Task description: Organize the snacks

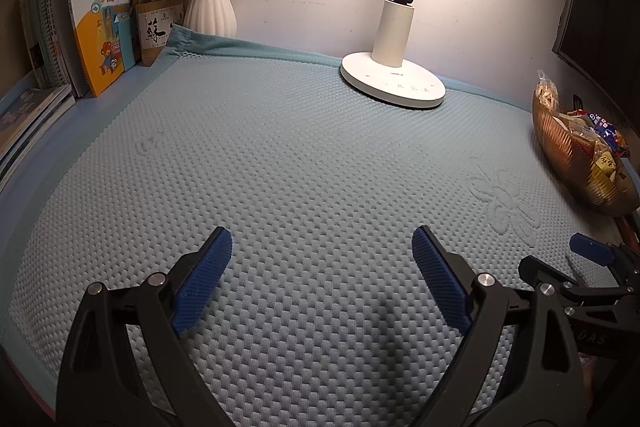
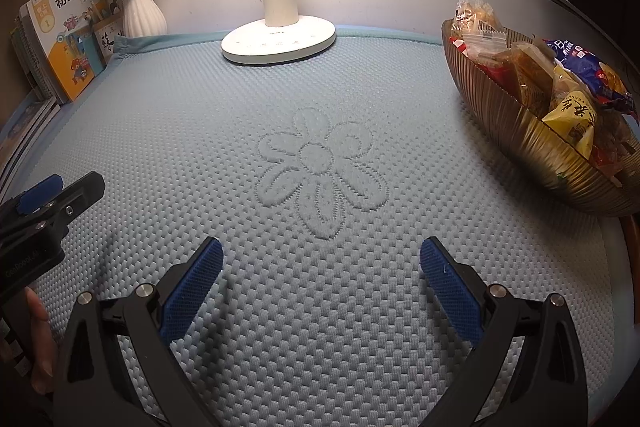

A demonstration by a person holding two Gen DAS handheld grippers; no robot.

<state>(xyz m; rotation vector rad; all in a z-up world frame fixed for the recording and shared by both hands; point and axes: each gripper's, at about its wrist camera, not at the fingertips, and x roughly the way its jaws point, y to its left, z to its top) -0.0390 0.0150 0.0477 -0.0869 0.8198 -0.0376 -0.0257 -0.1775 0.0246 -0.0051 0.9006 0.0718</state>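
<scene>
both tools are at rest over the blue mat (image 2: 320, 307): the left gripper (image 1: 322, 239) and the right gripper (image 2: 321, 247) each have their jaws spread wide and grip nothing. the snacks (image 2: 560, 83), a heap of wrapped packets, lie piled in the ribbed amber bowl (image 2: 532, 143) at the right edge of the mat, near the lamp base (image 2: 278, 43) and well apart from both grippers. no packet lies loose on the mat in either view, so the task looks finished or not yet begun; the views do not settle which. if a packet is to be taken, use the right gripper, as it is nearer the bowl. approach from above, select a top packet, close on a flat part of the wrapper, and lift straight up to avoid dragging neighbours over the rim.
</scene>
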